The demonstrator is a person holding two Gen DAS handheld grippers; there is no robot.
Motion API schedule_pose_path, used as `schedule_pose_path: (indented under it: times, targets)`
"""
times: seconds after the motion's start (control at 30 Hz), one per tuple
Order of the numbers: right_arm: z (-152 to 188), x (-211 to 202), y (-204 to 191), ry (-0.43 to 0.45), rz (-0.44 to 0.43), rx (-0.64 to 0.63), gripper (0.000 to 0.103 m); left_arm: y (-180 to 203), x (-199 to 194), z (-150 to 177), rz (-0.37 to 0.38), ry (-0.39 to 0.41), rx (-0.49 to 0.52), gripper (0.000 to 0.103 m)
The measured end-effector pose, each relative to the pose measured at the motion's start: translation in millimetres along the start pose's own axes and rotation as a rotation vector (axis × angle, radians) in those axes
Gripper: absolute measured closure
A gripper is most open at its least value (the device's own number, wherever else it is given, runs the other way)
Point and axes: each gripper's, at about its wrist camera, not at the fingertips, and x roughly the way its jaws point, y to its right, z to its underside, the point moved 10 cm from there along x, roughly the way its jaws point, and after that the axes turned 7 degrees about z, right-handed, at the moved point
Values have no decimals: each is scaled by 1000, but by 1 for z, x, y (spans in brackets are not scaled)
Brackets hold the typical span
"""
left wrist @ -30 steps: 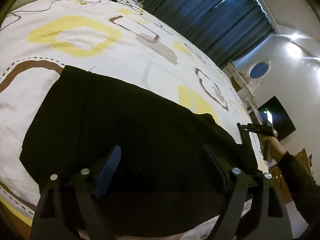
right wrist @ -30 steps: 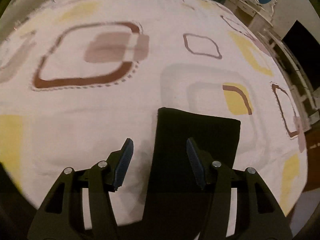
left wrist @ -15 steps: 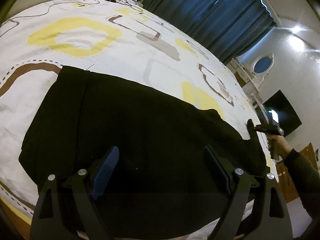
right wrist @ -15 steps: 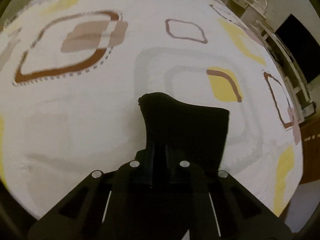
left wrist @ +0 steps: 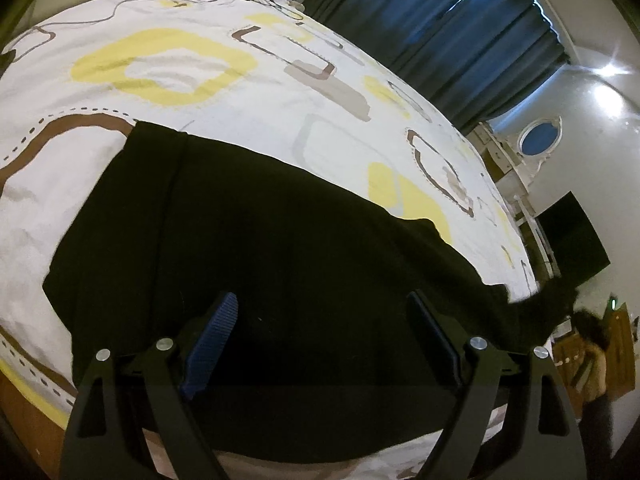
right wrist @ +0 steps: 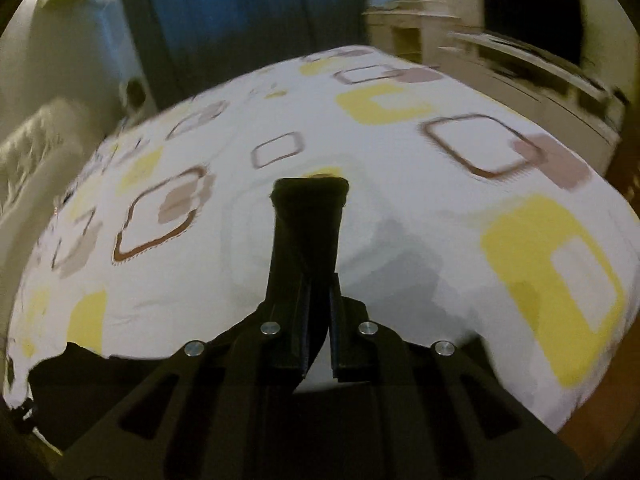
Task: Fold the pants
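Black pants (left wrist: pixel 256 240) lie spread across the patterned bed cover (left wrist: pixel 168 64), waist end at the left. My left gripper (left wrist: pixel 324 320) hovers open just above the middle of the cloth, nothing between its blue pads. In the right wrist view my right gripper (right wrist: pixel 318 300) is shut on the hem of a pant leg (right wrist: pixel 308 216), which stands up from the jaws, lifted off the bed. More black cloth (right wrist: pixel 80 384) shows at the lower left there. In the left wrist view the leg end (left wrist: pixel 532 304) rises off the bed at the right, blurred.
The bed cover (right wrist: pixel 440 200) carries yellow, brown and grey squares. Dark blue curtains (left wrist: pixel 440 32) hang behind the bed. A white dresser with an oval mirror (left wrist: pixel 540 142) and a dark screen (left wrist: pixel 572 236) stand at the right. A person's sleeve (left wrist: pixel 596 412) shows at the lower right.
My right gripper closed on the pant leg hem, then lifted it and swung across the bed, rolling as it went. The left gripper stayed open over the pants.
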Motion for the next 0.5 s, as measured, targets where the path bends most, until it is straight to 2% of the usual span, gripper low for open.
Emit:
schedule_pose_path:
  times: [0.17, 0.27, 0.4, 0.5]
  targets:
    - [40, -5, 64, -32, -17, 164, 96, 17, 3, 8, 10, -24, 3, 18]
    - [62, 1, 85, -58, -33, 243, 96, 37, 2, 14, 0, -14, 41, 18]
    - [92, 7, 106, -96, -67, 343, 96, 90, 2, 28, 108, -16, 123, 18]
    - [107, 9, 122, -111, -88, 409, 96, 129, 11, 48, 173, -57, 174, 18]
